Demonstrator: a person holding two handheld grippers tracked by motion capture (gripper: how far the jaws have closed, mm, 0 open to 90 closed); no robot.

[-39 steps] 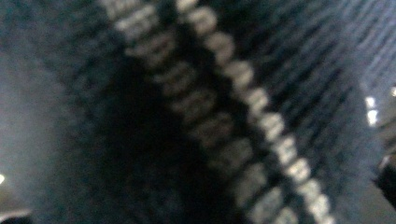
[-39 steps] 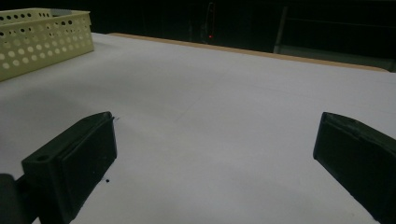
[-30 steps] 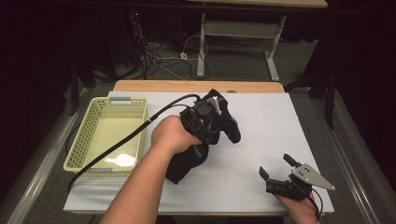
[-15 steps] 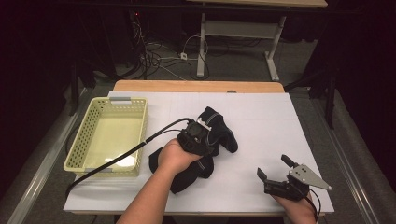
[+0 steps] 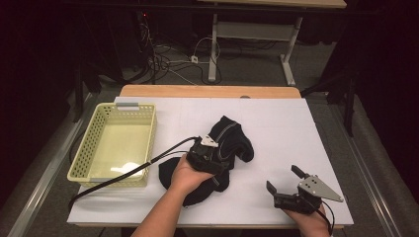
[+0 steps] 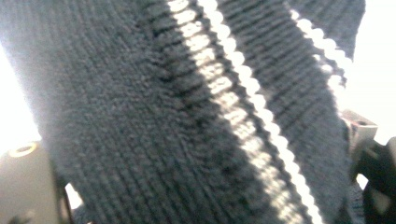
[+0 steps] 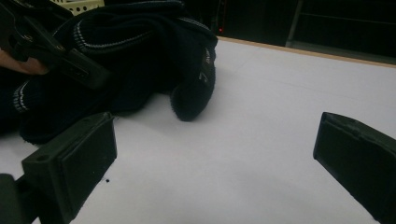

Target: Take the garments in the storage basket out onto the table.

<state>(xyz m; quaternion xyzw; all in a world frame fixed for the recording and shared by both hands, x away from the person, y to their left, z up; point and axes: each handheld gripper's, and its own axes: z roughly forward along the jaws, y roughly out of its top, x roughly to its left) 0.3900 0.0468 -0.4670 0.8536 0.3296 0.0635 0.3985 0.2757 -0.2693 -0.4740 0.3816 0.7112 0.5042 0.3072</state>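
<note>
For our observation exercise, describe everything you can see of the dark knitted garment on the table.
The garment is dark navy or black ribbed knit with thin white stripes, soft and crumpled in a loose heap. It lies on the white table near the middle, right of the yellow basket. The left tool is on it, its jaws hidden; the knit presses close against that tool's camera.

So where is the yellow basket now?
In the high view the yellow basket sits at the left side of the white table, left of the dark knitted garment and the left tool.
</note>
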